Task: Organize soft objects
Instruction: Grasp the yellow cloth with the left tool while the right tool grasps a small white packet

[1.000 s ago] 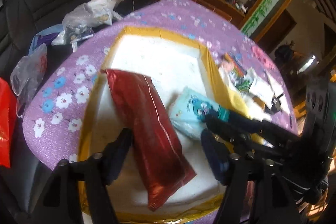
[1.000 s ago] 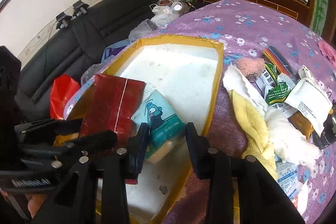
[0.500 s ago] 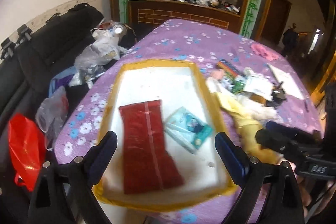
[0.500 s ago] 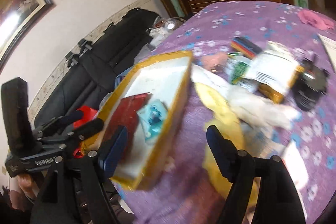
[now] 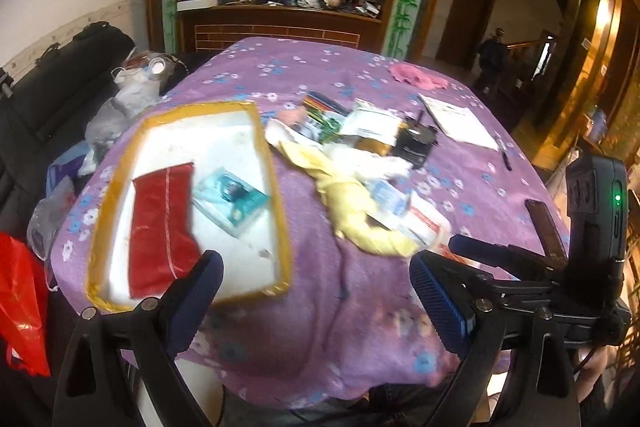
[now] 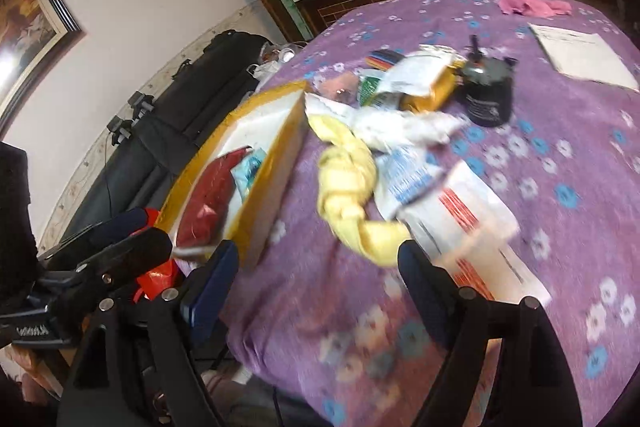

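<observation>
Both tools [image 5: 316,291] now off packets [image 5: 164,223]

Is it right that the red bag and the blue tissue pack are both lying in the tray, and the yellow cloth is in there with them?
Not quite. The red bag and the blue tissue pack do lie in the tray, but the yellow cloth is outside it, on the purple tablecloth beside the tray. The left wrist view shows this.
</observation>
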Tool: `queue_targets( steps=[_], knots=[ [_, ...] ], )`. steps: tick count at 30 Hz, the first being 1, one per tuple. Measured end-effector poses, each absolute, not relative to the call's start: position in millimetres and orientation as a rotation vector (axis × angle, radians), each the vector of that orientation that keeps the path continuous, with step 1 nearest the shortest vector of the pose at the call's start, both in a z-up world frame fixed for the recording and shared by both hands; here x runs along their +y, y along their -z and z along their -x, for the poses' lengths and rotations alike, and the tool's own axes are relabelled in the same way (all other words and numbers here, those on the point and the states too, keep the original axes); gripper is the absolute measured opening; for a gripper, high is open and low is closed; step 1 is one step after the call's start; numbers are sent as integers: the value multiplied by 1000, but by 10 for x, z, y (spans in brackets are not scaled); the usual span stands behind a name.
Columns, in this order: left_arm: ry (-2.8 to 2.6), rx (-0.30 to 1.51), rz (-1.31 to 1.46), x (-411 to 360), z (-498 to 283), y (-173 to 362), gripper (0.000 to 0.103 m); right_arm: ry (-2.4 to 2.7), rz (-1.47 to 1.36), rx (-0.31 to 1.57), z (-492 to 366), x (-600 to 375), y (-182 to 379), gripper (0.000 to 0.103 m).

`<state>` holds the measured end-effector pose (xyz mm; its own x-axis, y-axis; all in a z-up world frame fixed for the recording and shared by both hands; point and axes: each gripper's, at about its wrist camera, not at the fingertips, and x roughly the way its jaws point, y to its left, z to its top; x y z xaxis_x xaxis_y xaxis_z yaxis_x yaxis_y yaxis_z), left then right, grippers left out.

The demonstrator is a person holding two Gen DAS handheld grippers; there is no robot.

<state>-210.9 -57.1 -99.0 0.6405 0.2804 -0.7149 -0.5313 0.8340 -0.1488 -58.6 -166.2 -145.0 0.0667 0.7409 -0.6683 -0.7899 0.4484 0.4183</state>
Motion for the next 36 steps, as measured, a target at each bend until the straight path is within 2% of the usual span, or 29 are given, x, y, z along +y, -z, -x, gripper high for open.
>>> queue_targets(
  steps=[10,23,32,35,36],
  knots=[
    [-419,755,420,-703,1954,949,96,-1119,29,967,420,-2022,1446,85],
    [-373,867,446,-585,1522,1246,96,-1062,32,1035,35,-2172,1732,85],
    [-376,919,456,-246,964,1464,95,-1065,236,1033,-20,-1958,1981,85],
    [-396,952,439,-123,707,1576,84,-1068,287,1006,24,-1932,1983,85],
    [-407,976,433,-98,646,1629,78,-1067,302,1000,41,-1927,1983,85]
  ],
)
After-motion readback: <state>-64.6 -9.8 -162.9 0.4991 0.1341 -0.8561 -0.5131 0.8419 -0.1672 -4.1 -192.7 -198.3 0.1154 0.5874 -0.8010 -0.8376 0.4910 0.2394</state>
